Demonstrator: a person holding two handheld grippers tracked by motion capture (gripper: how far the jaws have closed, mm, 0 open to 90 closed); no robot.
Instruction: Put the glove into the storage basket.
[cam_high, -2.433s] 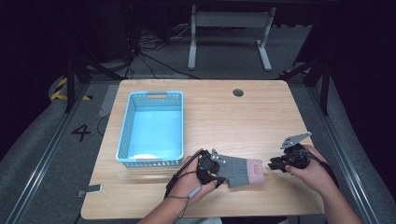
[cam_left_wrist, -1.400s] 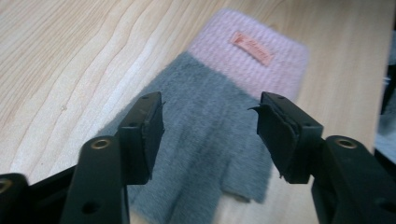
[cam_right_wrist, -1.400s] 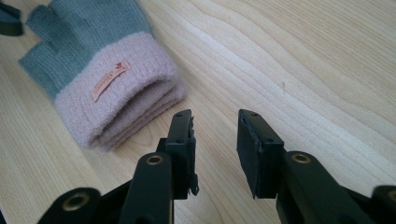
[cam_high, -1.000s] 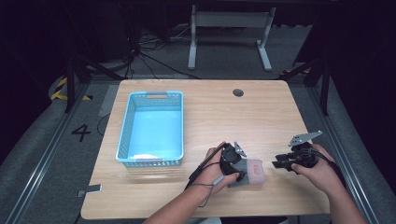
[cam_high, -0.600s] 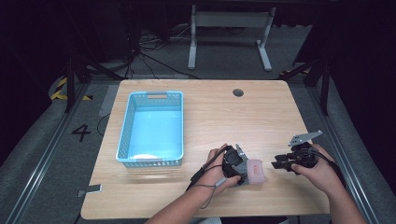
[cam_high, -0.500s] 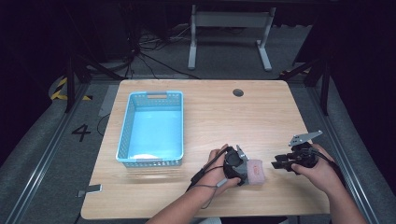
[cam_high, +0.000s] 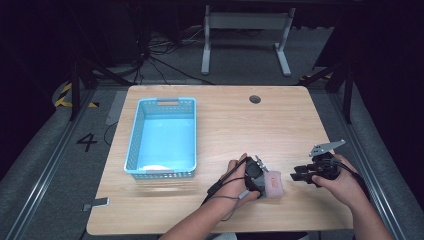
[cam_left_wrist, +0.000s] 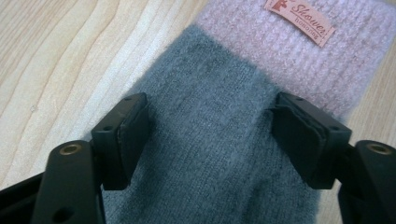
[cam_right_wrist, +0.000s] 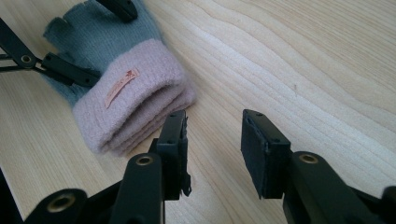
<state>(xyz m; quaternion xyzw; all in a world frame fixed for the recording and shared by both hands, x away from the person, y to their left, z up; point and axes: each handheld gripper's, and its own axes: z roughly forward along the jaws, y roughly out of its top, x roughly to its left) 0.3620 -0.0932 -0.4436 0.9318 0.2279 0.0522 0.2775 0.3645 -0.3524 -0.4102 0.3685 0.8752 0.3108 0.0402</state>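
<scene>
2 stacked gloves (cam_high: 274, 184) lie low in the frame, outside the basket (cam_high: 162, 137). Left gripper (cam_left_wrist: 212, 123) straddles them, jaws wide, not pressing; right gripper (cam_right_wrist: 212, 144) gapes empty beside the cuff.

A light wooden table (cam_high: 225, 115) with rounded corners stands on a grey carpeted floor (cam_high: 35, 165). A round cable hole (cam_high: 255, 99) sits near its far edge, right of the middle. On the table's left half lies a light blue plastic basket (cam_high: 132, 145) with perforated walls. Beyond the far edge stands a grey metal frame (cam_high: 245, 30) on two feet, with dark cables (cam_high: 160, 57) trailing over the floor to its left. Metal rails (cam_high: 50, 165) run along the floor on both sides. Far left, yellow-and-black tape (cam_high: 65, 97) and a painted number 4 (cam_high: 87, 142) mark the floor. The surroundings are dark; light falls mostly on the table.
</scene>
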